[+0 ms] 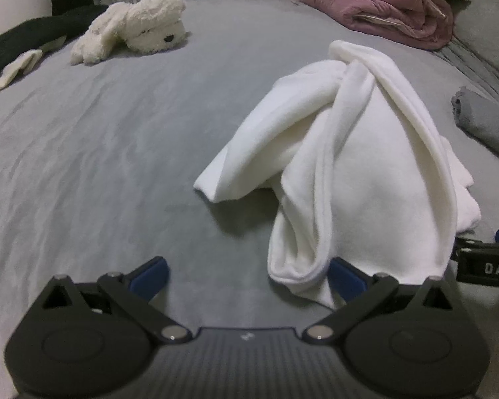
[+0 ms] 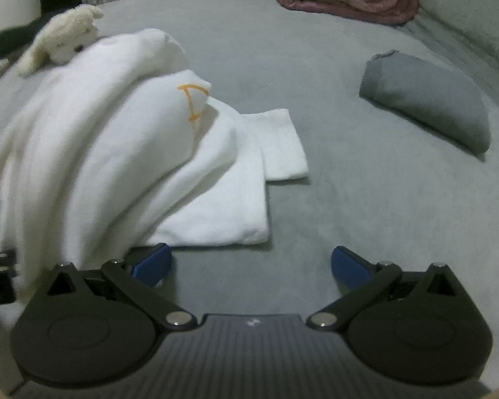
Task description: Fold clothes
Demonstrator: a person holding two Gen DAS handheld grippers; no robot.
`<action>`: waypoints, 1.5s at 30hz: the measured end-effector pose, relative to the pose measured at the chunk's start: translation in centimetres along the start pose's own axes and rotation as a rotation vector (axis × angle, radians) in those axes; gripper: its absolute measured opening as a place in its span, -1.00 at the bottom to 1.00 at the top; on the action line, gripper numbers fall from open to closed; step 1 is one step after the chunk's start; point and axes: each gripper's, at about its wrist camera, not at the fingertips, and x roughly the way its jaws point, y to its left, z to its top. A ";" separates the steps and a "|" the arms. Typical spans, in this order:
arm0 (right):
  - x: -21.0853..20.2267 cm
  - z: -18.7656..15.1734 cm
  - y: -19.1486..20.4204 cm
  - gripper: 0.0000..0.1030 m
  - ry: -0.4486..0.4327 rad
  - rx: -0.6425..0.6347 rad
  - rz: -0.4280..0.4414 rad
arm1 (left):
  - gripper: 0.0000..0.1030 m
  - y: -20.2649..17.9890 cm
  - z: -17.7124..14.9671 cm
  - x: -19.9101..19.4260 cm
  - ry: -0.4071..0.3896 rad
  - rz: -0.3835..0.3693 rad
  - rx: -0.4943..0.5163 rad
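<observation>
Both grippers' jaws stand wide apart, gripping nothing, over the bed point(image 1: 83, 166).

The white garment point(image 1: 349, 166) lies bunched between them, draped against the left gripper point(image 1: 249, 274) and the right gripper point(image 2: 251, 266); a folded grey cloth point(image 2: 429, 113) lies well apart.

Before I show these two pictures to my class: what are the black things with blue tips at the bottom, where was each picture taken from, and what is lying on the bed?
They are hand-held grippers, one in each of a person's hands, with a camera on each looking forward along its two blue-tipped fingers. One picture comes from the left gripper, the other from the right gripper. Both are open and hold nothing.

On the grey bed sheet lies a rumpled, half-folded white garment with an orange mark, just in front of both grippers. Farther off are a white plush toy, a folded grey garment and a pink quilt.
</observation>
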 end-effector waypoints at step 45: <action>-9.7 -1.0 -2.2 -0.86 -0.228 0.120 0.527 | 0.02 2.7 0.5 -4.8 -0.240 -0.087 -0.123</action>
